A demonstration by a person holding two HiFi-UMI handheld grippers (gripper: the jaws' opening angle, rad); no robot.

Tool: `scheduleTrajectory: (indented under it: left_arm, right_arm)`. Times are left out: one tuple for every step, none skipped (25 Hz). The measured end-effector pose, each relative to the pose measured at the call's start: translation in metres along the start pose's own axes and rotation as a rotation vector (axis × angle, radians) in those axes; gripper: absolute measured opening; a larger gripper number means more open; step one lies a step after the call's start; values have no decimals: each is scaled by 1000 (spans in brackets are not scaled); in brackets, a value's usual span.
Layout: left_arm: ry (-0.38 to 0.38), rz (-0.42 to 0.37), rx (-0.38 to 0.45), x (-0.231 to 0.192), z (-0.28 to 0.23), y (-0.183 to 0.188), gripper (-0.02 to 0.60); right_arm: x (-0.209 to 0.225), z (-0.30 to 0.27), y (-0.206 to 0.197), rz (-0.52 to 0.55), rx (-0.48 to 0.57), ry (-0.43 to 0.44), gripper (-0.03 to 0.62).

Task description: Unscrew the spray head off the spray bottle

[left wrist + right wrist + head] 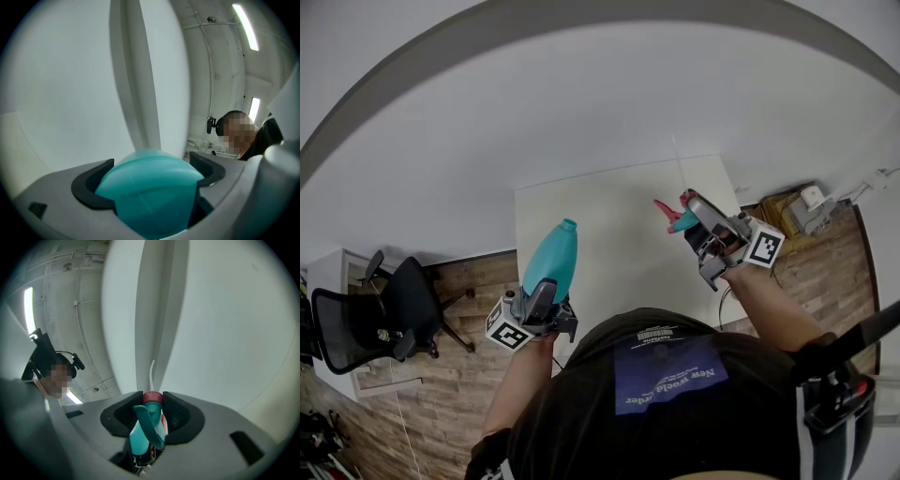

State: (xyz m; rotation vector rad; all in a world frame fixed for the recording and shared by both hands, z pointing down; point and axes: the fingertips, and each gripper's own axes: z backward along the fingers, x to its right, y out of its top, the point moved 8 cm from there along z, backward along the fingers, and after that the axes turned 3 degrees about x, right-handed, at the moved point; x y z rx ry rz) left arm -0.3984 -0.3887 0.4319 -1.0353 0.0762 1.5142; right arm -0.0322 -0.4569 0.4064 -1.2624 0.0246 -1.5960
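The teal spray bottle point(549, 261) has no head on it, and its open neck points up and away over the white table point(619, 262). My left gripper point(539, 302) is shut on the bottle's lower body. In the left gripper view the rounded teal bottle point(149, 187) fills the gap between the dark pads point(89, 190). The spray head point(675, 215), teal with a red collar, is apart from the bottle and held to the right by my right gripper point(694, 223). In the right gripper view the spray head point(146, 427) is clamped between the pads point(123, 417), with its thin dip tube point(151, 373) sticking out.
A black office chair point(389, 314) stands on the wooden floor point(469, 281) to the left. Cardboard boxes and a small device point(792, 211) lie right of the table. A pale wall lies beyond the table's far edge.
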Motion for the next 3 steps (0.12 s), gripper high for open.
scheduleTrajectory:
  left_arm:
    - [1,0,0,0,0,0,515]
    - [2,0,0,0,1,0,515]
    - [3,0,0,1,1,0,515]
  right_arm:
    - [0,0,0,0,-1,2,127]
    - [-1,-1,0,-1,-3,5,127]
    - [-1,-2,0,-1,-4,7,127]
